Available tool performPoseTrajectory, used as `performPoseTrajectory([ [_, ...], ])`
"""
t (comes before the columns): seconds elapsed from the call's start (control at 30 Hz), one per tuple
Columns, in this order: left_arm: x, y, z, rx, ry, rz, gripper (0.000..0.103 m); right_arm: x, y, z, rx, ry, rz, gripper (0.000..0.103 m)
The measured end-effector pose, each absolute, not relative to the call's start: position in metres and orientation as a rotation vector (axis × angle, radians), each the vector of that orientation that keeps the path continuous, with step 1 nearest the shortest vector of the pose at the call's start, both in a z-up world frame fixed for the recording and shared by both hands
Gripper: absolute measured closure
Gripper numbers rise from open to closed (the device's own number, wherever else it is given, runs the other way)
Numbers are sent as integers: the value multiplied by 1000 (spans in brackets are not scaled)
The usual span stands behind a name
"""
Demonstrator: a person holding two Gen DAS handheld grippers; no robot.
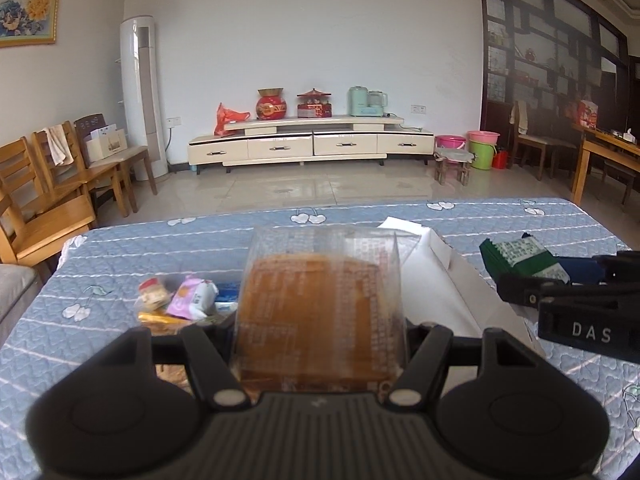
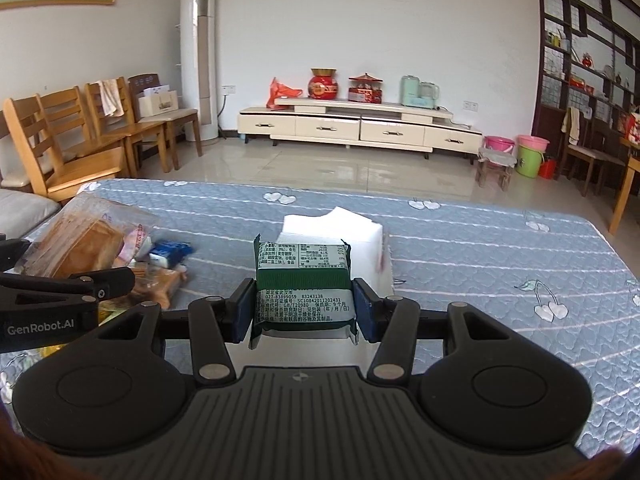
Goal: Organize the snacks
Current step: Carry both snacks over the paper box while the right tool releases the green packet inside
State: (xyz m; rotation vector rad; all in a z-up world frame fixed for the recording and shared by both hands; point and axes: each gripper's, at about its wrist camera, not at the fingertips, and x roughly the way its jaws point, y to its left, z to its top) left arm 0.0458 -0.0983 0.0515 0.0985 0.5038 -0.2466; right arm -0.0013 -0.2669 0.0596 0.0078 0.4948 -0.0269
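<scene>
— While both grippers carry something, which is nearer the white box?
— The right gripper, clenched on the green packet, directly before the box. The left gripper, clamping the clear-wrapped cake, sits left of it, beside the loose snacks.

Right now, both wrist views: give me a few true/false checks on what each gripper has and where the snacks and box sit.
1. The right gripper is shut on a green packet. True.
2. The left gripper is empty. False: it holds a clear bread packet.
3. The white box lies on the floor. False: it sits on the blue quilted cloth.
4. A pile of loose snacks lies on the cloth left of the box. True.
5. The green packet shows printed text. True.
</scene>
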Motion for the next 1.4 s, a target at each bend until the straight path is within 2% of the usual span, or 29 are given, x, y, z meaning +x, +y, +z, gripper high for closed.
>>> performPoseTrajectory([
  [0.67, 82, -139, 38, 133, 538, -279, 35, 55, -294, 41, 16, 531, -73, 40],
  [1.4, 92, -159, 10, 145, 612, -292, 35, 53, -301, 18, 22, 588, -87, 39],
])
